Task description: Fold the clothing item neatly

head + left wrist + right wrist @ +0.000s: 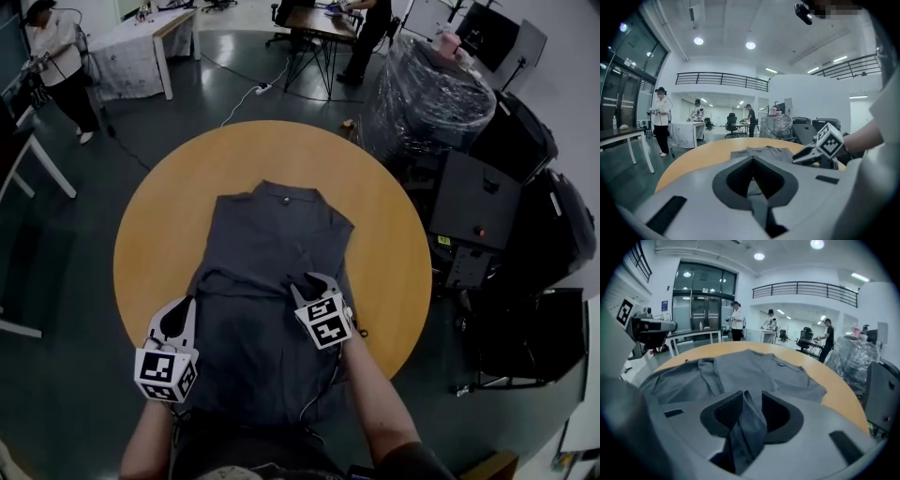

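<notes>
I see the grey shirt (272, 253) spread flat across the middle of the round table (150, 225), its collar toward the table's far edge and its lower part hanging over the near edge. My right gripper (750, 411) sits over the shirt's right half, inside the table's near rim. Its jaws stand partly apart, with a loose fold of the cloth between them and a gap on one side. My left gripper (178, 305) is at the shirt's left edge, by the table's near rim, closed tight on a thin strip of cloth.
</notes>
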{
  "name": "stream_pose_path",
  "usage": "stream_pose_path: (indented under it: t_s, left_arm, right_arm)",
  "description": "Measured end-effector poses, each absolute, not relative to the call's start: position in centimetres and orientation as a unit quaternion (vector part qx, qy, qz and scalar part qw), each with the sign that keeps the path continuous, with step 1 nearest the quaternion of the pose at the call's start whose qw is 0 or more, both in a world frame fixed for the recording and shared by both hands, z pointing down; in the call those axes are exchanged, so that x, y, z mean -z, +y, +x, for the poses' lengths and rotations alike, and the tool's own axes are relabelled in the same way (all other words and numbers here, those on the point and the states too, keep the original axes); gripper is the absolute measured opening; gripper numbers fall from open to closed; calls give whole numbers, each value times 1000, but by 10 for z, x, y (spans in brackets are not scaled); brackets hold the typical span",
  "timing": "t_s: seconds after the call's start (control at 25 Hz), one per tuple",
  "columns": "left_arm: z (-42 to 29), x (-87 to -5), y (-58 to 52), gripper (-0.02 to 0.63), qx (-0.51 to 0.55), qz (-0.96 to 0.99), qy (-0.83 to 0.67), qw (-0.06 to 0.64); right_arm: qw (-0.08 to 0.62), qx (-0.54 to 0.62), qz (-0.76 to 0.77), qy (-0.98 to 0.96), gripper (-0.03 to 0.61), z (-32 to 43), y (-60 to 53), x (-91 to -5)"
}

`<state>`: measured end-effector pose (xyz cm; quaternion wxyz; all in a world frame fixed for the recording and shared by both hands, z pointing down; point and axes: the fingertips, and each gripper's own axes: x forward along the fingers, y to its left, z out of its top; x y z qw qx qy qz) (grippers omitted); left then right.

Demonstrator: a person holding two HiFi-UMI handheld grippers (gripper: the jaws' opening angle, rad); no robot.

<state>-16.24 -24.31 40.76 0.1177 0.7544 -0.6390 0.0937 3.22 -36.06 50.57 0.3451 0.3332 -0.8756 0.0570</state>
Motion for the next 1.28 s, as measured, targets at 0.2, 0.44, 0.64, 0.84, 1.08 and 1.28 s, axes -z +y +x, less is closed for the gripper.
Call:
stream_pose_path:
  t_s: [0.2,0.44,0.64,0.84,1.08,1.28]
  left_arm:
    - [-167,-410,-239,8,-102,748,-644,120]
    - [-161,-413,-238,8,-104,750,-641,128]
    - [-160,-415,-241,8,-105,752,-637,132]
    - [-152,-419,-242,8,-106,758,-629,133]
    - [-153,-420,-245,8,-107,763,-624,130]
    - [-155,-422,-245,8,-105,763,-623,137]
  right_arm:
    - [418,-50,282,-862,101,18,-360,-534]
    - [441,-80,287,-847,-12,32,-359,-536]
    - [418,-63,266,-866,-4,30,-356,-523]
    - [462,-51,217,-858,104,21,-351,-539]
    - [482,-89,226,-842,104,25,-367,-558]
    - [476,-111,266,-831,16,34,-377,-555]
